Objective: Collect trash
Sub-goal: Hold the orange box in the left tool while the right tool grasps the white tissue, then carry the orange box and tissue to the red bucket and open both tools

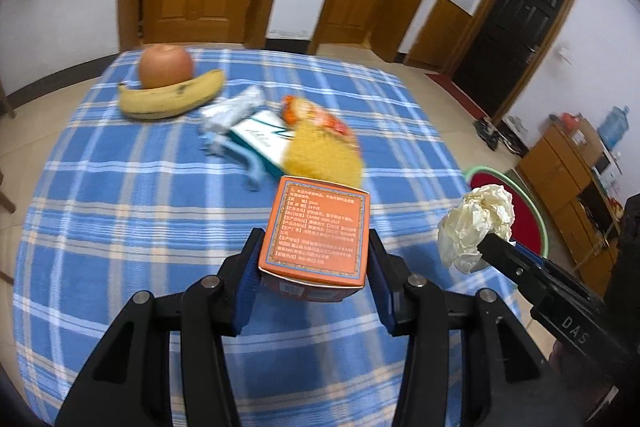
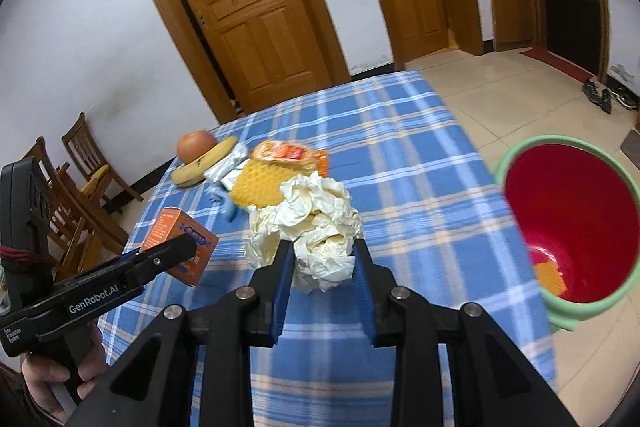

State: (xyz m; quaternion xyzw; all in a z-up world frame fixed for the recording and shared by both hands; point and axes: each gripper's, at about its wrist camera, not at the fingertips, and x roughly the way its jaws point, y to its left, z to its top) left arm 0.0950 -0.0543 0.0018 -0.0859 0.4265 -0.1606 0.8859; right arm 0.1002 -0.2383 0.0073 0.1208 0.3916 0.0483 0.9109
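Holding small orange cardboard box w/ printed text in L gripper, blue pads clamped on its two side faces, box lifted clear of blue plaid tablecloth, long axis running fwd along the fingers. Holding crumpled off-white paper ball in R gripper, pads pressing into its lower half, wad bulging above the jaws, also off the cloth. Key relation for next move: red-lined, green-rimmed round bin standing on floor past table's R edge, lower than both loads, mouth facing up; some orange scrap already lying at its bottom. R gripper nearer the bin, bin lying to its R and slightly fwd; L gripper sitting further in over the table, on far side of R gripper from the bin. Judging: R load likely going first, swinging R past table edge then releasing over the mouth; L box needing to cross behind or after R to avoid clash. Still lying on cloth, far side: yellow mesh fruit sleeve, orange snack wrapper, white-teal flat carton, crinkled silver-white wrapper; apple and banana beyond, prob. not trash.
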